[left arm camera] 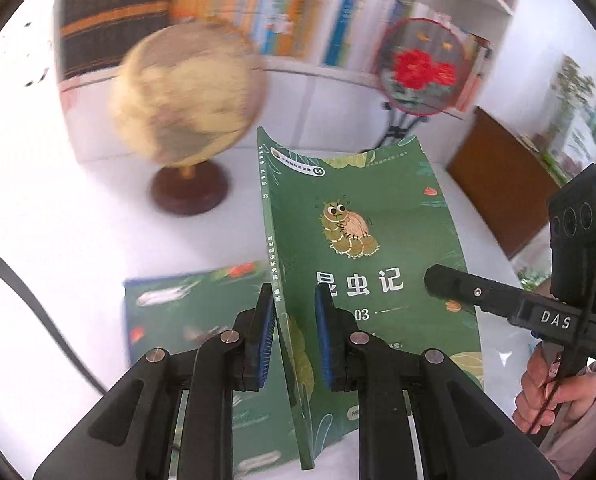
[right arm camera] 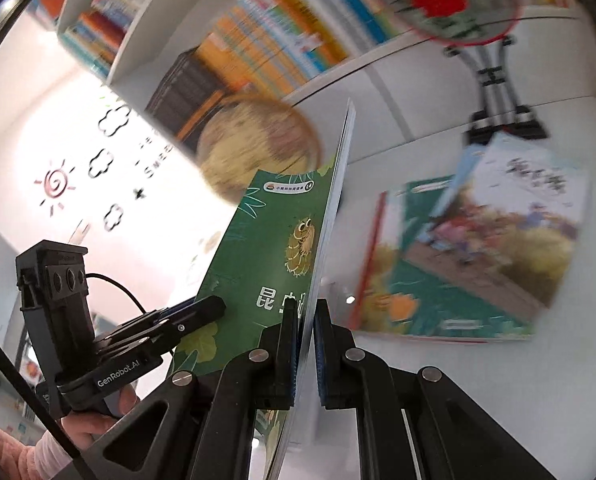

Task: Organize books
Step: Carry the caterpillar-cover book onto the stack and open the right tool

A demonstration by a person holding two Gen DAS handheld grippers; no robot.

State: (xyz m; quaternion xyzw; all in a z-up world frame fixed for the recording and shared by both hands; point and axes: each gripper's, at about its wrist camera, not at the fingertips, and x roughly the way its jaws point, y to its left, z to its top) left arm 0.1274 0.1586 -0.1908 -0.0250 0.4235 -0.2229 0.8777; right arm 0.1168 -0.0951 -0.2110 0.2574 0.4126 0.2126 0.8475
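Green and thin, the insect book (left arm camera: 362,240) is held up off the white bench (left arm camera: 77,240) by both tools at once. In the left wrist view, the left hand-held gripper (left arm camera: 295,336) rises from the bottom of the frame, its blue pads (left arm camera: 266,332) nearly closed on the book's spine edge, so the cover with its caterpillar drawing fills the centre. The right hand-held gripper (left arm camera: 438,276) reaches in from the right edge, angled toward the upper left, its tip at the cover's right edge; a hand (left arm camera: 554,392) in a pale pink sleeve grips its handle at lower right.

In the right wrist view, the right hand-held gripper (right arm camera: 306,344) is pinched nearly shut on the book's page edge (right arm camera: 330,216), which runs up the middle of the frame, tilted. The left tool (right arm camera: 201,308) enters from lower left, pointing up and right onto the cover.

A second green book (left arm camera: 185,320) lies flat at lower left in the left wrist view. More picture books (right arm camera: 478,260) lie on the bench at centre right in the right wrist view. A blurred globe (left arm camera: 189,92) stands upper left, a round fan with red flowers (left arm camera: 422,64) upper right, before a filled bookshelf (left arm camera: 257,8).
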